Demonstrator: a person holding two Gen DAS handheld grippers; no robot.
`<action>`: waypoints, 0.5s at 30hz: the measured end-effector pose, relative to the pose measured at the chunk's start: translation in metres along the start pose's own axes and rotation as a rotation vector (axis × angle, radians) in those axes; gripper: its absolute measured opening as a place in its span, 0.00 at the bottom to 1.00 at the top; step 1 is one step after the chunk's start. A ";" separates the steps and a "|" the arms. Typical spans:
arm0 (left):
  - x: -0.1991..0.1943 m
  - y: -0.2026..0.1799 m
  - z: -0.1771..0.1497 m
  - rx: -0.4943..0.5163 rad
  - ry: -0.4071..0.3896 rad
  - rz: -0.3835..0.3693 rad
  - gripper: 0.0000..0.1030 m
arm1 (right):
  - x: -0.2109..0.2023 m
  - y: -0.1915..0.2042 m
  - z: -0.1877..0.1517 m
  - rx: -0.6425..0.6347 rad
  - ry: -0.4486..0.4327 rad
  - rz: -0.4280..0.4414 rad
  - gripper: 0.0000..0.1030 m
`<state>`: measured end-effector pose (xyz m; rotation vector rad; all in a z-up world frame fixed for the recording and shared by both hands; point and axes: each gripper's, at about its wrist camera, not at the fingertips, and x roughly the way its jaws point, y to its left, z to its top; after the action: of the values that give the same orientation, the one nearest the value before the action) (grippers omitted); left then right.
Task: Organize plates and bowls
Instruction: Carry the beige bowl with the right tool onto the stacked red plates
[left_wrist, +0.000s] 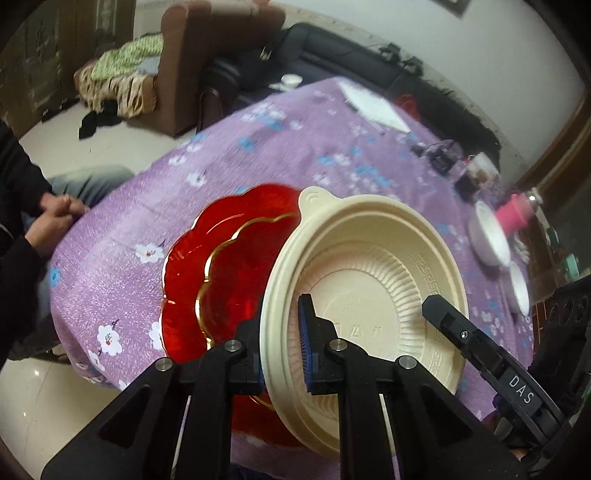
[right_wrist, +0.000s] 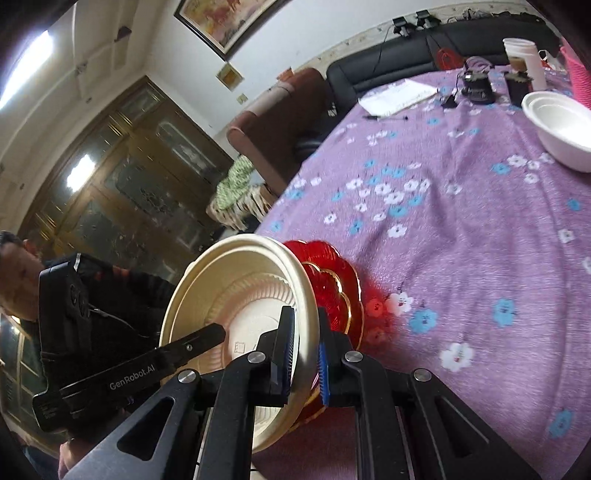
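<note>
A cream plastic bowl (left_wrist: 369, 288) hangs tilted over the purple flowered tablecloth (left_wrist: 295, 147), held by its rim from two sides. My left gripper (left_wrist: 282, 350) is shut on the near rim, one pad inside the bowl and one outside. In the right wrist view my right gripper (right_wrist: 306, 358) is shut on the opposite rim of the cream bowl (right_wrist: 240, 295). A red scalloped plate (left_wrist: 229, 266) with a gold line lies right behind the bowl. Whether the red plate (right_wrist: 332, 291) is pinched too, I cannot tell. It throws a red glow on the cloth.
Nested white bowls (right_wrist: 561, 125) stand at the far right of the table, beside a pink holder (left_wrist: 513, 214) and a small white dish (left_wrist: 519, 288). Papers (right_wrist: 399, 96), a pen, small gadgets and a cup (right_wrist: 522, 62) sit at the back. A seated person's hands (left_wrist: 51, 218) rest at the left edge.
</note>
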<state>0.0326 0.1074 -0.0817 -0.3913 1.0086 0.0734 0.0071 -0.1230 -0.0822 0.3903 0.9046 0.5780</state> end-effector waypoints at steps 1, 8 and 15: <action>0.002 0.005 -0.002 -0.005 0.011 -0.001 0.11 | 0.008 0.000 0.000 0.005 0.013 -0.009 0.10; 0.018 0.015 -0.001 -0.005 0.043 0.002 0.11 | 0.035 -0.001 -0.001 -0.005 0.038 -0.052 0.10; 0.023 0.021 0.003 0.027 0.034 0.033 0.13 | 0.050 0.007 -0.006 -0.050 0.040 -0.082 0.10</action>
<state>0.0420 0.1248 -0.1055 -0.3519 1.0489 0.0833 0.0241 -0.0858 -0.1131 0.2962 0.9388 0.5330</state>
